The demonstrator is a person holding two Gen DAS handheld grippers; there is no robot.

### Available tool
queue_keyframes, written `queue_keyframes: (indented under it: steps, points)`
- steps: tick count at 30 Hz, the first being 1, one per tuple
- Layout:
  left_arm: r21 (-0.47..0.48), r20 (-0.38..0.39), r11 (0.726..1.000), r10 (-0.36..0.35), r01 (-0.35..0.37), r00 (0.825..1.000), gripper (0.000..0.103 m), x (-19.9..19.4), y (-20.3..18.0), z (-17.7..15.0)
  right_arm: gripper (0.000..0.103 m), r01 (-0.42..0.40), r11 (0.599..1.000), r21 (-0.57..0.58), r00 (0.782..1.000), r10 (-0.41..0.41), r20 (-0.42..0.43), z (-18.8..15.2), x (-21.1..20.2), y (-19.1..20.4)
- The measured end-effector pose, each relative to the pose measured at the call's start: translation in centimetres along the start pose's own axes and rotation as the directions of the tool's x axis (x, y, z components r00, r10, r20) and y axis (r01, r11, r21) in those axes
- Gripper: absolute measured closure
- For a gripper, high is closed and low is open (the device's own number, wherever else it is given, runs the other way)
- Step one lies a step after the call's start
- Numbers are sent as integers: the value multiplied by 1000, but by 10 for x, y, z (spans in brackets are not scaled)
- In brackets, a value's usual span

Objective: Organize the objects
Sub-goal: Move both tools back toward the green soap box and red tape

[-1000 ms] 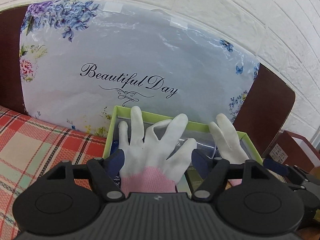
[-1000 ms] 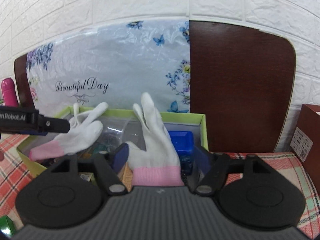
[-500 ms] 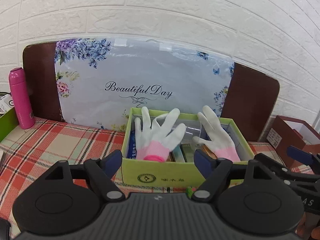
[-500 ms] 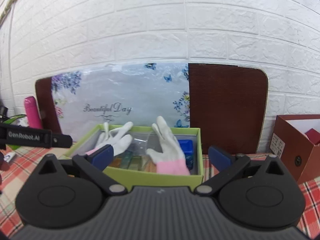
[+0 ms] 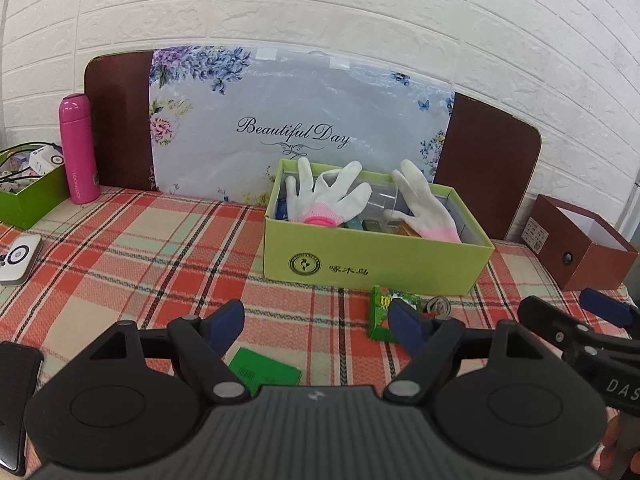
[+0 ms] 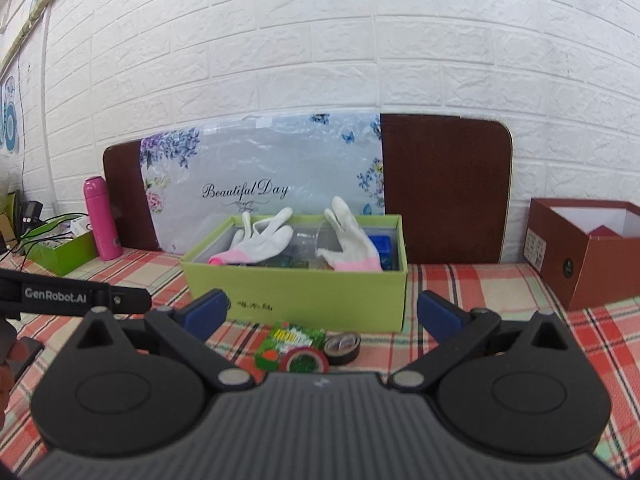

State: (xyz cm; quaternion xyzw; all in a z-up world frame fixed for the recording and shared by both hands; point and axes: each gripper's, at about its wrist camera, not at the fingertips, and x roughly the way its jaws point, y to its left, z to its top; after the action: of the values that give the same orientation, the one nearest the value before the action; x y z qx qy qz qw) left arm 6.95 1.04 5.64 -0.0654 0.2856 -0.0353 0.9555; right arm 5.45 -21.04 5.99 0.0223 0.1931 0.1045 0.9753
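Both grippers, left (image 5: 316, 322) and right (image 6: 320, 312), backed off green box (image 5: 372, 258), jaws wide, empty; gloves (image 5: 328, 196) inside.

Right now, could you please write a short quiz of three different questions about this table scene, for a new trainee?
1. True or false: both white gloves lie inside the green box.
2. Which stands left of the green box by the wall? A) pink bottle B) blue kettle C) glass vase
3. Fill in: both the left gripper and the right gripper are ____ and hold nothing.

Key: 1 true; 2 A; 3 open.
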Motion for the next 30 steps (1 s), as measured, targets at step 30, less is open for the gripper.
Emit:
queue_keyframes:
  steps: [30]
  points:
    - [38,-130,999,23,-18,991,31,87,45,-59,0,-29,999,29,985,33,-167,-48,32,8]
